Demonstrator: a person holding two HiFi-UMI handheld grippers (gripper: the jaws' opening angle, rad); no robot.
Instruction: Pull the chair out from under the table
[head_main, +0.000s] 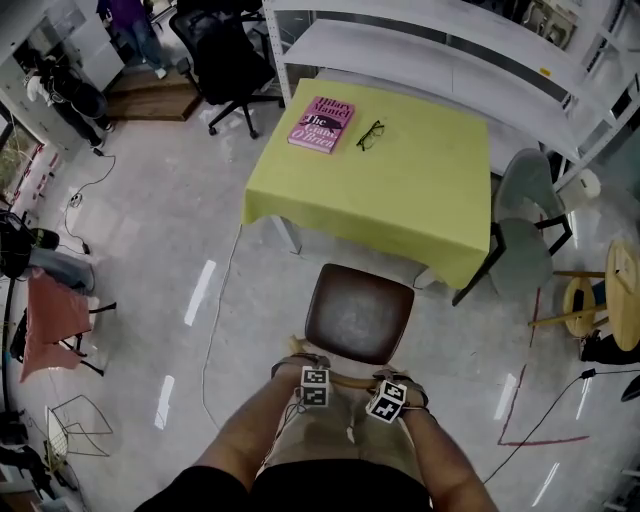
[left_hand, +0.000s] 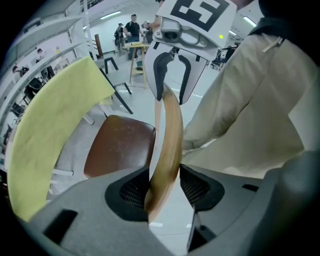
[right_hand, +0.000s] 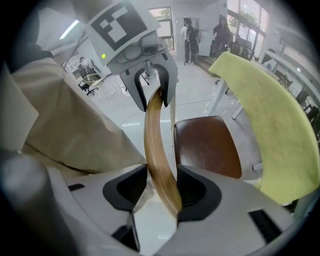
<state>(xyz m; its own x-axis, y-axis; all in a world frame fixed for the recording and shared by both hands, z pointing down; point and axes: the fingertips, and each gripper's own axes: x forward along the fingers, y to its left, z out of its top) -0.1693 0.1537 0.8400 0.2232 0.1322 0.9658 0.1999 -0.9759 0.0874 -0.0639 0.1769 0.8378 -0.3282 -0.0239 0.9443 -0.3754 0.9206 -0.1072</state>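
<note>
Glossy floor (head_main: 150, 250), chair (head_main: 358, 318) mostly out from the yellow bench (head_main: 400, 190). Left gripper (left_hand: 166, 186) and right gripper (right_hand: 162, 189) had fingers clamped on its back (left_hand: 169, 125); uneven tugging could've tipped it.

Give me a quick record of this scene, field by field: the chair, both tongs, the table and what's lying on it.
Chair: brown seat in full view in front of the table, not under it
Left tongs: closed on the chair's wooden backrest
Right tongs: closed on the same backrest, beside the left
Table: covered by a yellow-green cloth
On table: pink book and black glasses, side by side near the far edge
Nearby: grey chair at the table's right side
</note>
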